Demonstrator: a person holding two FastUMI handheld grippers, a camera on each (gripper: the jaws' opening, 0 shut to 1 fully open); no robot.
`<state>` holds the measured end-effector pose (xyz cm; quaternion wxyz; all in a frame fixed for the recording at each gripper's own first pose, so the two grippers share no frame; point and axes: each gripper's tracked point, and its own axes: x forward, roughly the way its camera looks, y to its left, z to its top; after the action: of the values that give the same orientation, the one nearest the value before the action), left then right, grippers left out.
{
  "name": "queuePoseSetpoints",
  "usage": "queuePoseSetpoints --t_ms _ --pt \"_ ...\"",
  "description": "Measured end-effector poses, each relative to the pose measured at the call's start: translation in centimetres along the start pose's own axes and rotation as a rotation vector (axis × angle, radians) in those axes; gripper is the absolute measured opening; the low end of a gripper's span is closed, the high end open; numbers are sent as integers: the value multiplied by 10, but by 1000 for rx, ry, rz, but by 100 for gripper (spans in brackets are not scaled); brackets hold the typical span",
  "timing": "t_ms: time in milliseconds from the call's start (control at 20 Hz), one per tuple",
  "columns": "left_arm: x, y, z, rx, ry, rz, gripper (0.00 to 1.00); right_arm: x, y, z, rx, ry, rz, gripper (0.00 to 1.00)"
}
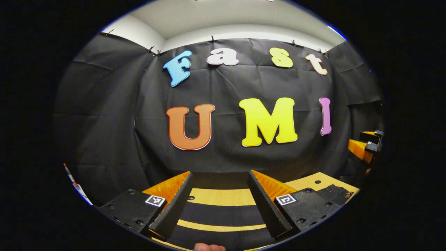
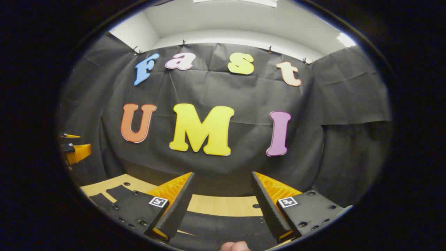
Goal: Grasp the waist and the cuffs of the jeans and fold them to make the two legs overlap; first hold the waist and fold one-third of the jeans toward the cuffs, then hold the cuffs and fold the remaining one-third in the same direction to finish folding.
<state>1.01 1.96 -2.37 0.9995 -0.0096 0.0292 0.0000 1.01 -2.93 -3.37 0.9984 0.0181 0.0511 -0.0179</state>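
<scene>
Dark jeans (image 1: 219, 214) lie on the wooden table (image 1: 223, 197) below my left gripper (image 1: 219, 174), with strips of wood showing between bands of the fabric. This gripper is open, held above the cloth with nothing between its fingers. In the right gripper view the dark jeans (image 2: 223, 226) spread under my right gripper (image 2: 223, 174), which is also open and holds nothing. More dark fabric (image 2: 116, 192) lies to the left on the table (image 2: 223, 205). Each gripper appears at the edge of the other's view: the right gripper (image 1: 364, 148) and the left gripper (image 2: 75, 151). Waist and cuffs cannot be told apart.
The black cloth wall stands close behind the table's far edge. A fingertip of the holding hand (image 1: 209, 247) shows at the bottom of the left gripper view, and another hand (image 2: 235, 246) in the right gripper view. A red-and-white pen-like object (image 1: 71, 177) sits far left.
</scene>
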Motion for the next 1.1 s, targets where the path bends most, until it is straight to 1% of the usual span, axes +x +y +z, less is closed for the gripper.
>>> queuePoseSetpoints --t_ms 150,200,300,400,500,600,650,700,750,800,850,900,950,1050,1100 --pt "4 31 -24 -16 58 47 99 5 -30 -23 11 71 -13 98" --pt "4 44 -37 -30 92 65 99 6 -41 -37 30 120 -12 98" --pt "-1 73 -73 -75 186 109 99 3 -65 -77 109 258 -1 99" --pt "-15 99 -121 -154 321 140 100 -11 -91 -119 188 404 -6 99" --pt "-36 121 -170 -247 446 191 100 -23 -116 -162 283 527 -38 99" --pt "-62 132 -221 -396 575 226 99 -25 -134 -199 401 639 -95 100" --pt "-74 128 -245 -513 657 224 99 -28 -145 -217 441 686 -130 97" --pt "-86 124 -269 -648 721 236 99 -37 -156 -231 477 721 -160 98" --pt "-96 119 -286 -795 768 256 99 -42 -162 -243 508 749 -183 93" --pt "-101 114 -303 -945 804 282 99 -49 -164 -254 550 770 -197 98" --pt "-105 107 -313 -1088 825 317 99 -55 -164 -262 590 789 -210 98" --pt "-107 101 -320 -1209 836 351 100 -58 -164 -267 628 804 -225 98" --pt "-107 96 -326 -1310 830 383 99 -60 -165 -272 653 816 -238 98" --pt "-108 92 -331 -1398 820 430 100 -63 -164 -274 672 836 -252 98" --pt "-109 104 -332 -1410 814 440 99 -65 -165 -277 670 844 -256 98"
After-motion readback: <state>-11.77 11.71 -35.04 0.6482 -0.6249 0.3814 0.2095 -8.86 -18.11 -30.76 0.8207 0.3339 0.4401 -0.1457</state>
